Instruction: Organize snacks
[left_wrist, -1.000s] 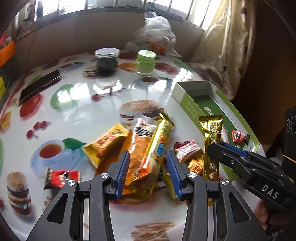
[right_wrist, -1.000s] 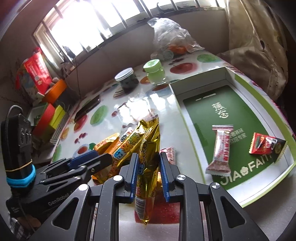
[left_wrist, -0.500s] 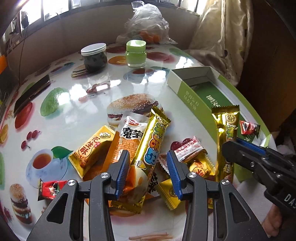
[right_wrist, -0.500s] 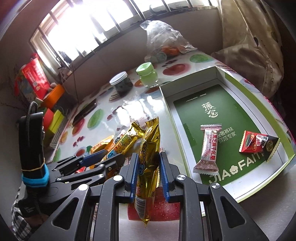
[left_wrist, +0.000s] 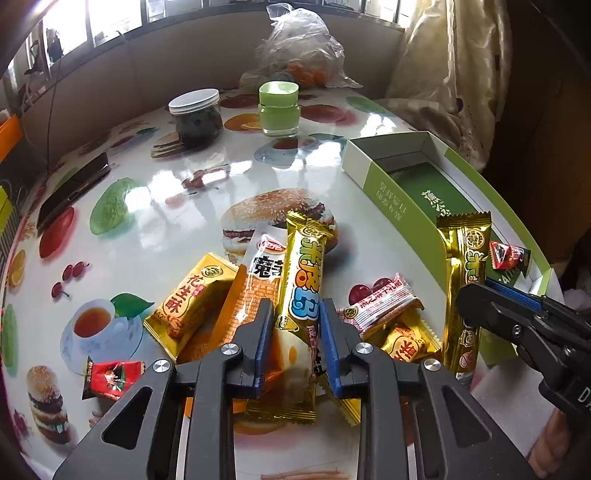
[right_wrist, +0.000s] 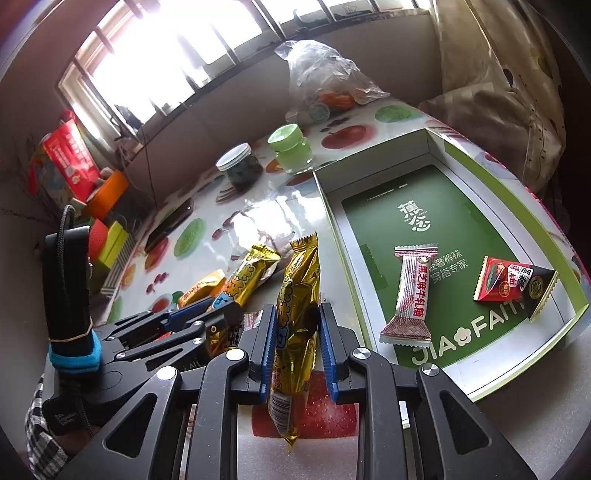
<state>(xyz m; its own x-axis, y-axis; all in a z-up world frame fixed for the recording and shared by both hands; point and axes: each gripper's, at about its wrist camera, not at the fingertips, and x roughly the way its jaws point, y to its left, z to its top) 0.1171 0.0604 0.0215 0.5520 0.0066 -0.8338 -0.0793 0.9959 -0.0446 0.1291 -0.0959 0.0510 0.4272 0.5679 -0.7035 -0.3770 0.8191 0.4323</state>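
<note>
The green box (right_wrist: 436, 229), open beside the snack pile, holds two candies. The right gripper (right_wrist: 295, 343) pinches a gold bar (right_wrist: 295, 295); carry it level above the wall. The left gripper (left_wrist: 297, 343) clamps another gold snack bar (left_wrist: 301, 280) on the pile.

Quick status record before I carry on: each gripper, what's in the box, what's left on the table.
left gripper: closed on a gold snack bar atop the pile
right gripper: gripping a second gold snack bar, held upright, lifted
green box: white sesame candy, red-black candy
table pile: yellow peanut snack, orange packet, red candy
behind: dark jar, green jar
</note>
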